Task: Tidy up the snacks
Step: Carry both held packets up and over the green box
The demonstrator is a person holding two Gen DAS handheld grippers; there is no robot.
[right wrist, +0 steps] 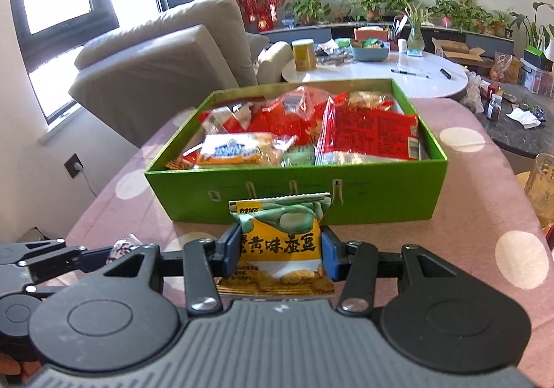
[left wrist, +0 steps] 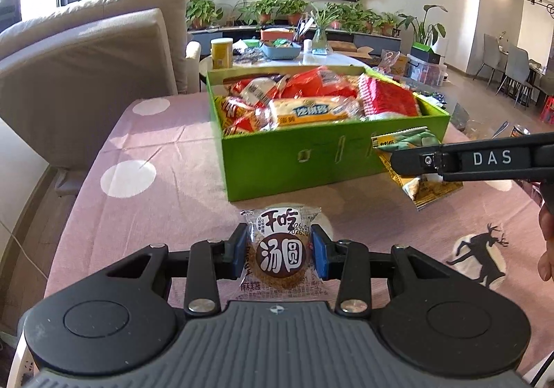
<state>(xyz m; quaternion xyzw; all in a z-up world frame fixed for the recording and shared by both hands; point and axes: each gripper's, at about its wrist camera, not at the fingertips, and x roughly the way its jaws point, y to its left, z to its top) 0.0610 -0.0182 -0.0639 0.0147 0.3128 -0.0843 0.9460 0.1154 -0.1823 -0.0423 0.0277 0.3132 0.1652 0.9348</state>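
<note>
My left gripper (left wrist: 281, 251) is shut on a round brown snack in a clear wrapper (left wrist: 281, 256), held above the pink tablecloth. My right gripper (right wrist: 280, 249) is shut on a yellow and green snack packet (right wrist: 281, 242). In the left wrist view that packet (left wrist: 408, 145) hangs at the right, in front of the box, pinched by the right gripper's black fingers (left wrist: 415, 159). A green box (left wrist: 311, 159), (right wrist: 294, 194) full of red and yellow snack packs stands just beyond both grippers. The wrapped round snack (right wrist: 123, 246) shows at the left in the right wrist view.
A pink tablecloth with white dots (left wrist: 155, 152) covers the table. A beige sofa (left wrist: 86, 59) stands at the left. Behind the box is a white round table (right wrist: 381, 76) with a yellow can, a blue basket and a vase. A glass jar (right wrist: 543, 183) stands at the right edge.
</note>
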